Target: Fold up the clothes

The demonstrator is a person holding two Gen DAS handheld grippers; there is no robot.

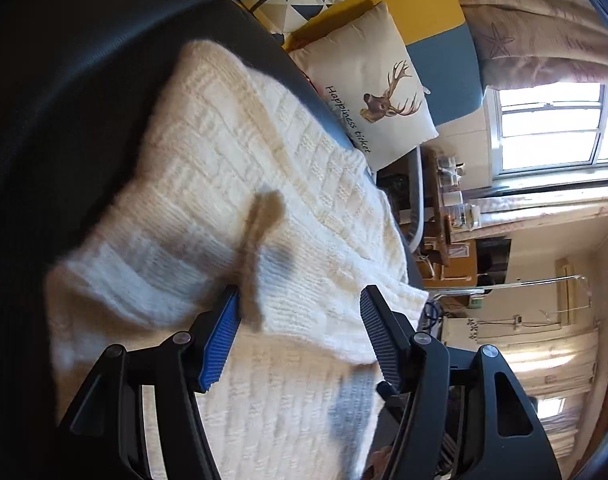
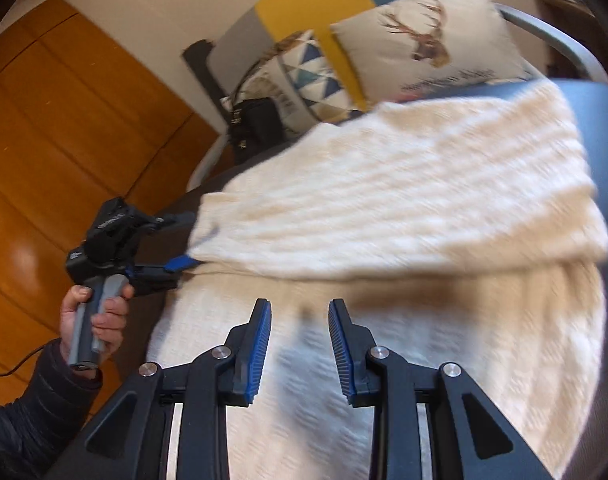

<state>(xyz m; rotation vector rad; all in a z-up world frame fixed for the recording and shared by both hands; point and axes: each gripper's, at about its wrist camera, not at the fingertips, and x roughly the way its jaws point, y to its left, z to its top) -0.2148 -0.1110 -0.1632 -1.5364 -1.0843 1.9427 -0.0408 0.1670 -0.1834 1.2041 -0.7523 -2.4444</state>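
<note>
Your cream knitted sweater (image 2: 404, 208) is spread wide over the dark grey seat (image 2: 600, 128), one thick fold doubled over the layer beneath so its edge runs across the middle of the right wrist view. Behind it, two cushions lean at the back: the one with the deer print (image 1: 368, 84) and the one with blue triangles (image 2: 308, 72). Orange wooden floor (image 2: 44, 128) off to the left side there.

Now your left gripper (image 1: 300, 300): jaws standing well apart, nothing pinched, the knit lying under and just ahead of the pads. A small beige tag (image 1: 260, 252) sticks up from the fabric right beside the blue pad on the left of that view; whether it touches the pad you can't tell. From the right wrist view, that same gripper sits at the sweater's left edge, your hand (image 2: 92, 320) wrapped round its grey handle.

Your right gripper (image 2: 300, 308): jaws parted by a narrower gap, empty, hanging over the lower layer with the folded edge just ahead of the tips.
</note>
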